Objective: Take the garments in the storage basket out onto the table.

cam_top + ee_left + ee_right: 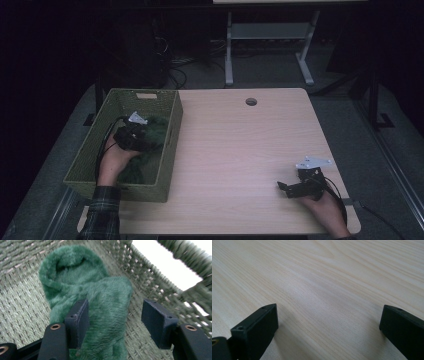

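High view: the left hand-held gripper [134,134] sits inside the woven basket [170,165] at the bench's [240,150] left edge, over the green furry cloth [155,131], whose outline is dark and hard to read. The right hand-held gripper [286,188] lies near the bench's front right corner.

Left gripper view: jaws apart, the cloth [100,302] between them; only one pad [81,315] meets the fur, no clamp visible; its lower end is cut off.

Right gripper view: jaws wide apart over bare bench [324,290], holding nothing

Dim room, grey floor [350,125], white-legged desk [270,30] behind
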Tool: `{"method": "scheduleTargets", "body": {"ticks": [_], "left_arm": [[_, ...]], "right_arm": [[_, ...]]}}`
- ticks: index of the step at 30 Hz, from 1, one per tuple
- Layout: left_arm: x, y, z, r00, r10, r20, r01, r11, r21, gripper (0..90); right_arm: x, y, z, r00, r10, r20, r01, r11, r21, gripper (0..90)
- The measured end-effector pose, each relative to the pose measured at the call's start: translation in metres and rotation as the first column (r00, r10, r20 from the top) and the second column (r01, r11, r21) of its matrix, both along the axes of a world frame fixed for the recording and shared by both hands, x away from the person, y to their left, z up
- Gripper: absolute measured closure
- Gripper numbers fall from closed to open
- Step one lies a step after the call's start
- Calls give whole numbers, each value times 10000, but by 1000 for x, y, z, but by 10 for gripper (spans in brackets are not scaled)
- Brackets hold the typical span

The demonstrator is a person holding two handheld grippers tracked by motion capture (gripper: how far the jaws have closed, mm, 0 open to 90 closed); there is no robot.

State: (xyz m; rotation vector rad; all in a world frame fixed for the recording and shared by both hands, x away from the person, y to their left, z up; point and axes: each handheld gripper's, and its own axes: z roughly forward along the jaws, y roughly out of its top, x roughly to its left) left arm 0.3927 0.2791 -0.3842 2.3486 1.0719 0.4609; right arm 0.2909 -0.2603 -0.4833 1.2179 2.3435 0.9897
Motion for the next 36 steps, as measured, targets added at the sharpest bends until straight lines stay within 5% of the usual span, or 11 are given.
{"method": "scheduleTargets", "body": {"ticks": [11,18,21,25,36], "left_arm": [[6,2,-16,9981,70,-609,-40,9988,489,393],[8,1,-22,9964,109,-839,-26,9952,981,504],[7,1,-22,9957,85,-926,13,9945,1046,626],[7,2,-20,9933,133,-1152,-27,9959,908,833],[2,10,0,9959,89,-897,-90,10000,-4,855]], "right_arm": [[0,0,0,10000,-1,2,1,10000,3,17],[0,0,0,10000,-1,3,1,10000,-2,17],[0,0,0,10000,0,3,0,10000,0,17],[0,0,0,10000,0,3,0,10000,-1,17],[0,0,0,10000,-10,-3,10,10000,-20,17]]}}
